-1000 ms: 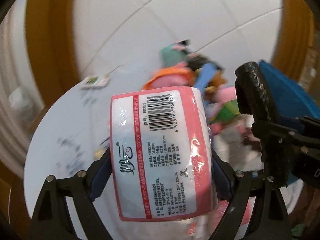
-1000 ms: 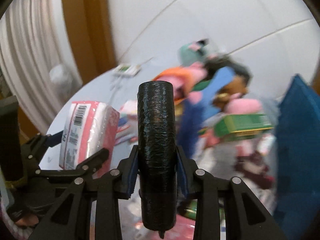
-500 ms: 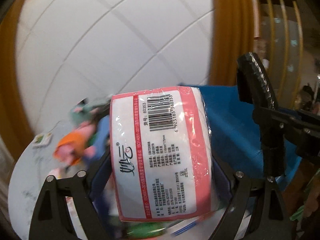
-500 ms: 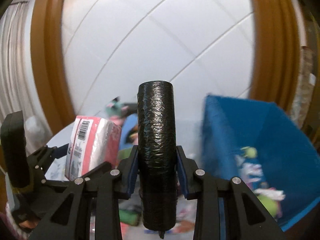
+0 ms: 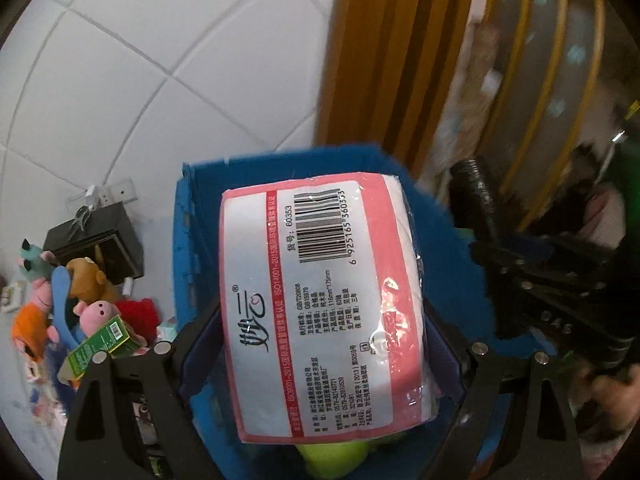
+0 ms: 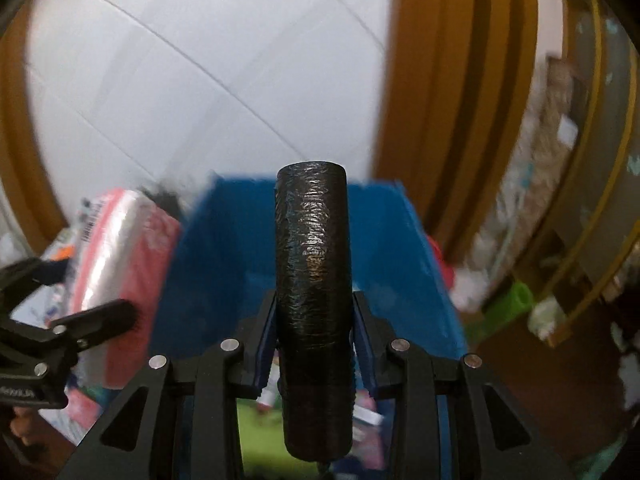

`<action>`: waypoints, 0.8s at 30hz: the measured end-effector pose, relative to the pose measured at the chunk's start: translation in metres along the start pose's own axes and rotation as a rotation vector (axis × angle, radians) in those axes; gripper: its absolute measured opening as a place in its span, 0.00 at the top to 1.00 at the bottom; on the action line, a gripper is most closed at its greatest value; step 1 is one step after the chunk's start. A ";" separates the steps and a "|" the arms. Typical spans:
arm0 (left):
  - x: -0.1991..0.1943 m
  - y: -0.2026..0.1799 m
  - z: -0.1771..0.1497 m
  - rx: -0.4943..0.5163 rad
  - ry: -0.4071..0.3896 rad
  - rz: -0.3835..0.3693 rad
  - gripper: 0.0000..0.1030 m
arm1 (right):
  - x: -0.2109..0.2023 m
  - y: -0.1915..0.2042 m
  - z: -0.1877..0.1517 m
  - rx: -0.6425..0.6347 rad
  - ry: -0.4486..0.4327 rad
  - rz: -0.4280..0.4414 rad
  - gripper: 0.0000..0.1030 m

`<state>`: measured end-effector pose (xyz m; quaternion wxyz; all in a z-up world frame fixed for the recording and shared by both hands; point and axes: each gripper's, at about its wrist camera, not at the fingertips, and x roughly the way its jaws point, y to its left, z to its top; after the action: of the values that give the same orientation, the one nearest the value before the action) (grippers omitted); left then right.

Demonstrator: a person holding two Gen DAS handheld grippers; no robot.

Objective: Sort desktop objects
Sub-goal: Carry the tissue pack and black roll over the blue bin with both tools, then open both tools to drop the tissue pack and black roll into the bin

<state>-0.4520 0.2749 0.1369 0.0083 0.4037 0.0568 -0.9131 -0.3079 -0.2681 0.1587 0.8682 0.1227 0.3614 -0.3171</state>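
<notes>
1. Tissue pack (image 5: 324, 304), pink-edged w/ white label & barcode, clamped between the left gripper (image 5: 320, 340) jaws, which stand wide apart on its two sides. Pack sits in front of/above the blue bin (image 5: 188, 248) in the left wrist view.
2. Black roll (image 6: 314, 300), wrapped in shiny film, upright cylinder, pinched between the right gripper (image 6: 314, 344) jaws; jaws close together, pressed on its lower part. Blue bin lies right behind it in the right wrist view.
3. Both held things are up off any surface, over or at the bin's near edge; can't tell exactly which.
4. Bin holds stuff already: a yellow-green ball (image 5: 336, 456) shows under the pack; other contents blurred.
5. Left of the bin on the white table (image 5: 24, 392): pile of plush toys (image 5: 76, 304), a green box (image 5: 100, 340), a black box (image 5: 100, 244) behind them.
6. Bkgd: white tiled wall (image 5: 160, 60), wooden frame (image 5: 392, 60) to the right. Right side blurred clutter.
7. Left gripper & pack also visible at left edge of right wrist view, just beside the bin.
</notes>
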 end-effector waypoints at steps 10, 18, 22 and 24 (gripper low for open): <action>0.168 -0.018 -0.049 -0.006 0.481 0.117 0.14 | 0.154 -0.002 -0.070 -0.139 0.528 0.081 0.67; 0.175 -0.044 -0.062 0.038 0.535 0.155 0.12 | 0.198 -0.005 -0.124 -0.176 0.746 0.128 0.66; 0.163 -0.042 -0.051 0.043 0.504 0.134 0.12 | 0.196 -0.005 -0.128 -0.164 0.773 0.137 0.41; 0.154 -0.040 -0.045 0.037 0.473 0.114 0.09 | 0.190 -0.007 -0.126 -0.187 0.754 0.130 0.20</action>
<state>-0.5249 0.3244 -0.0032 0.0387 0.6091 0.0175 -0.7919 -0.2794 -0.3053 -0.0645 0.7003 0.1735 0.6738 -0.1597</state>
